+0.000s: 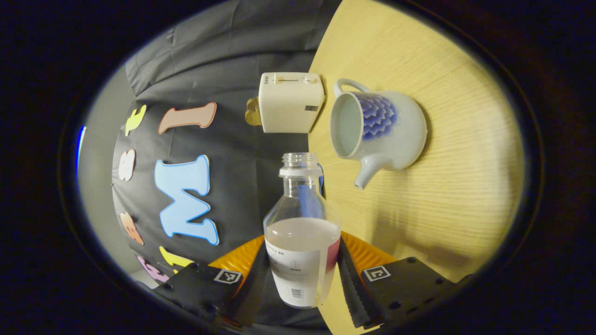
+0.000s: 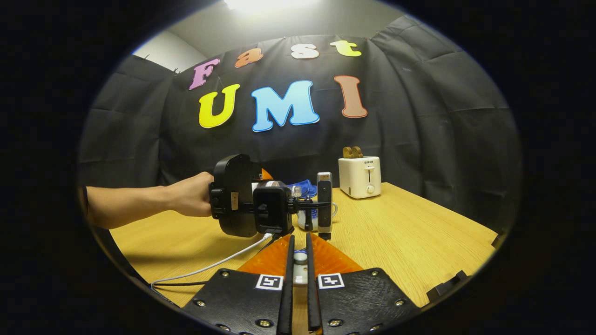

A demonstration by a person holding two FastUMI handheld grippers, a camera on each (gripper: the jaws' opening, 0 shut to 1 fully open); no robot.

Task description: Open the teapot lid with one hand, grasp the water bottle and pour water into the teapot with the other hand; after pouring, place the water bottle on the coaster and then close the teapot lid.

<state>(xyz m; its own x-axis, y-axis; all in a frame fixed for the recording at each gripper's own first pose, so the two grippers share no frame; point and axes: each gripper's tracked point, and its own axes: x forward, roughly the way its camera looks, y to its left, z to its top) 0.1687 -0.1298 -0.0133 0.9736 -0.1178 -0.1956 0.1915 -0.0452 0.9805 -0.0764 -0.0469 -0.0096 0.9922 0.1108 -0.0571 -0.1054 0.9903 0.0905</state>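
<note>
The left gripper (image 1: 301, 274), rolled sideways, clamps the water bottle (image 1: 301, 242); ahead stands the lidless teapot (image 1: 378, 130), beside a toaster (image 1: 291, 102). The right gripper (image 2: 298, 260), level, pinches the lid (image 2: 301, 257).

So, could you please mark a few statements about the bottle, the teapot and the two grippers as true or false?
1. The left gripper holds the water bottle. True.
2. The bottle's cap is on. False: its neck is open.
3. The teapot has its lid on. False: its mouth is open.
4. The right gripper is shut on the teapot lid by its small knob. True.
5. The toaster stands on the floor. False: it stands on the wooden table.
</note>
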